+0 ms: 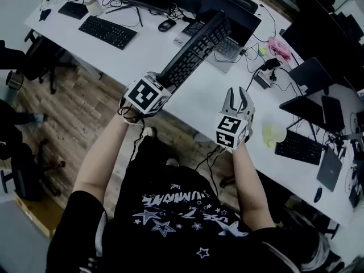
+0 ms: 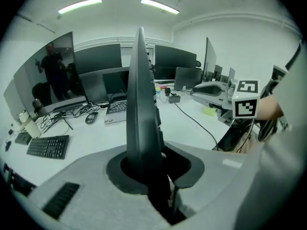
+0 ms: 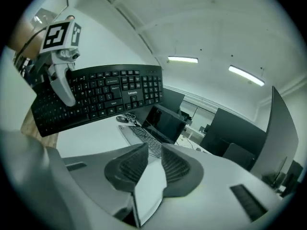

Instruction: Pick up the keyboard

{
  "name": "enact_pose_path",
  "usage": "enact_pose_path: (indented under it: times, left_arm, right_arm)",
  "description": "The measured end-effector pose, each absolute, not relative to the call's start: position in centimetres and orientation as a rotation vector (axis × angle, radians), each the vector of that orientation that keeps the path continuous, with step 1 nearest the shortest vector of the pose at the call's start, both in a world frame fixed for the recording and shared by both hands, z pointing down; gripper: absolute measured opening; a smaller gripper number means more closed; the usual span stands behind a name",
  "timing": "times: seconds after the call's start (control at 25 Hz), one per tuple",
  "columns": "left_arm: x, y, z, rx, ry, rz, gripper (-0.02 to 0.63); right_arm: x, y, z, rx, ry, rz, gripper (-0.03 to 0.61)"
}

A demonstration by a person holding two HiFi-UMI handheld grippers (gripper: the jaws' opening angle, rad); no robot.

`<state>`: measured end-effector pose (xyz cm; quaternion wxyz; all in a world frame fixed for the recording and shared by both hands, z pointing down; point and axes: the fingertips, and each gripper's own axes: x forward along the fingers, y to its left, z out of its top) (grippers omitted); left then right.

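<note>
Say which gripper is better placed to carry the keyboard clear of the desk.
Left. The left gripper is clamped on the near end of the keyboard, which is already off the desk. The right gripper is beside it, touching nothing, its jaws closing on empty air.

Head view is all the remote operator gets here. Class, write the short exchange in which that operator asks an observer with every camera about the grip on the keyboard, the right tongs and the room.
Operator: Is the keyboard truly clamped by the left gripper?
Observer: Yes; the left gripper view shows its tongs shut on the keyboard's thin edge, the board standing edge-on out of them.
Operator: Does the right gripper hold anything?
Observer: No; its own view shows the tongs closing with nothing between them.
Operator: Anyone else nearby?
Observer: The left gripper view shows a person standing beyond the monitors, far left.
</note>
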<state>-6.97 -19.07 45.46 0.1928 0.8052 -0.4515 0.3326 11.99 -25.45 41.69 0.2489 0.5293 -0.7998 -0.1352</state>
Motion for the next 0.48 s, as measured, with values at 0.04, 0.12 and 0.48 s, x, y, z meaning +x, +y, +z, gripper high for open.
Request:
enact_pose_path:
  times: [0.04,0.12,0.48]
  left_arm:
    - [-6.7,-18.4,45.3,2.248,-1.27,0.891,0.089]
    - [-6.6,-17.1,45.1,2.225,-1.283,0.826,0.089]
    - [-8.1,-14.0,44.6,2.186,-1.39,0.674,0.089]
  right_arm:
    - [12.2,-25.4,41.6,1.454,-2.198,-0.337,0.068]
    - [12.2,-25.1,41.7,1.455,-2.248,-0.265,0.01]
    - [10.7,-24.5,41.3,1.439,-2.345,-0.125,0.008]
